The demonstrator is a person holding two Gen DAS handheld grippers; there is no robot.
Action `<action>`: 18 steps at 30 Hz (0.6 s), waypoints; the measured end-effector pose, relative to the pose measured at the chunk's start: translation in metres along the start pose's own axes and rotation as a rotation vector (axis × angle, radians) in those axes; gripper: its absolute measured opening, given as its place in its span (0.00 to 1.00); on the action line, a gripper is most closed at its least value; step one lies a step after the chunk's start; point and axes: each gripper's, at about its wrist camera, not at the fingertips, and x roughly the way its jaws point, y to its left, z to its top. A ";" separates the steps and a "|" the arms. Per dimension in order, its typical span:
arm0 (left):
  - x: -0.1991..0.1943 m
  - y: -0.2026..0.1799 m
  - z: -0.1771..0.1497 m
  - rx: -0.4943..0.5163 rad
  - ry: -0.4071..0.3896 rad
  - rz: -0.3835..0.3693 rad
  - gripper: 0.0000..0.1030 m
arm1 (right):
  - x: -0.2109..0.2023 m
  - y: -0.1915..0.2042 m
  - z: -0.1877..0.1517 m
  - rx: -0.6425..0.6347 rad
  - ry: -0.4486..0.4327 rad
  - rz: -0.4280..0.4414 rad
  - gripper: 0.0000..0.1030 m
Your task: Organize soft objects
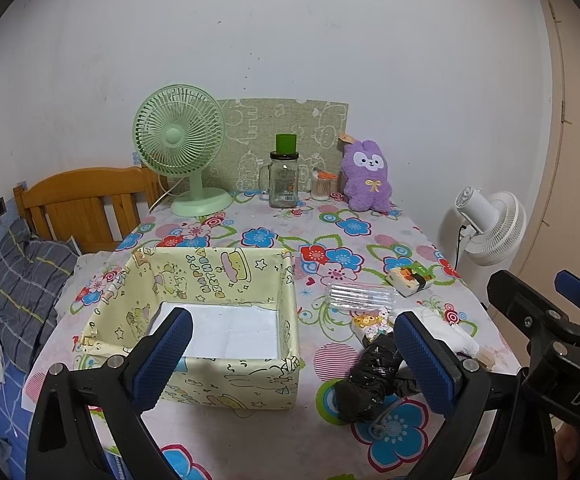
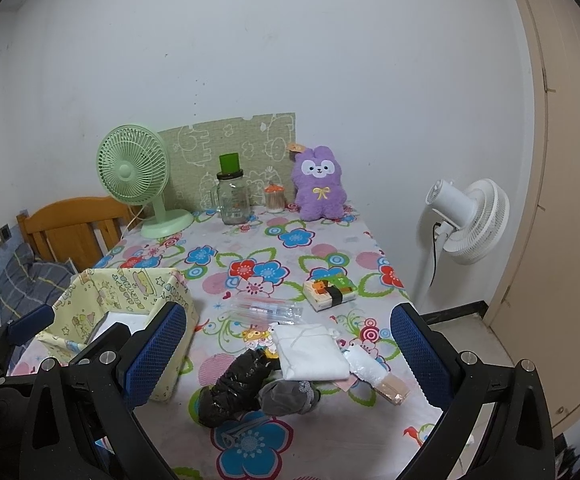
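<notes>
One black crinkled plastic bundle (image 2: 236, 390) lies near the front edge of the worktop (image 2: 321, 248), its long axis running from front-left to back-right. One grey soft pouch (image 2: 290, 394) touches its right side, and one folded white cloth (image 2: 309, 350) lies partly over the far ends of both. Just right of the cloth sits one white wrapped roll (image 2: 365, 364), long axis slanting toward the front-right, with a tan piece (image 2: 394, 390) at its near end. Behind this heap lie one clear packet of thin sticks (image 2: 268, 308), lengthwise left to right, and one small tissue pack (image 2: 329, 290) with a black band.

One yellow cartoon-print box (image 1: 226, 280), open at the top with a white floor, stands on the left of the worktop, apart from the heap.

Along the back wall stand one green desk fan (image 1: 180, 148), one glass jar (image 1: 284, 180) with a green cap, one small swab jar (image 1: 321, 186) and one purple plush (image 1: 365, 176), upright and facing forward. One white floor fan (image 2: 465, 220) stands right of the worktop.

The left tongs (image 1: 291, 352) and the right tongs (image 2: 288, 350) both hang above the front edge, blue pads wide apart, holding nothing.
</notes>
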 end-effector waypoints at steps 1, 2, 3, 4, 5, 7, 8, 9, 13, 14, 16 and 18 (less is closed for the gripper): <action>0.000 -0.001 0.000 0.001 -0.001 0.000 0.98 | 0.000 0.000 0.000 0.000 0.001 -0.001 1.00; -0.001 -0.002 0.000 0.002 -0.001 0.000 0.98 | 0.000 0.000 0.000 -0.001 0.002 -0.003 1.00; -0.001 -0.002 0.000 0.002 -0.001 -0.001 0.98 | 0.000 0.000 -0.001 -0.001 0.002 -0.004 1.00; 0.000 -0.002 0.000 0.002 0.000 -0.002 0.98 | 0.000 0.000 -0.002 -0.001 0.002 -0.004 1.00; -0.001 -0.002 0.000 0.003 0.000 -0.003 0.98 | 0.000 0.000 -0.002 0.000 0.003 -0.003 1.00; -0.001 -0.004 -0.001 0.005 0.000 -0.006 0.98 | 0.000 0.000 -0.002 0.000 0.004 -0.001 1.00; -0.001 -0.005 0.000 0.005 0.000 -0.007 0.98 | 0.000 0.000 -0.002 0.000 0.005 -0.001 1.00; 0.000 -0.005 0.000 0.005 0.001 -0.008 0.98 | 0.000 0.000 -0.002 0.000 0.005 0.000 1.00; 0.001 -0.006 -0.001 0.008 0.000 -0.015 0.97 | 0.000 0.000 -0.002 -0.001 0.005 -0.001 1.00; 0.001 -0.006 -0.001 0.010 0.000 -0.017 0.96 | 0.001 0.000 -0.002 -0.001 0.006 -0.001 1.00; 0.002 -0.007 -0.001 0.013 0.002 -0.021 0.95 | 0.001 -0.001 -0.002 -0.001 0.006 -0.002 1.00; 0.002 -0.007 -0.002 0.014 0.003 -0.023 0.95 | 0.001 -0.001 -0.002 0.000 0.007 -0.002 1.00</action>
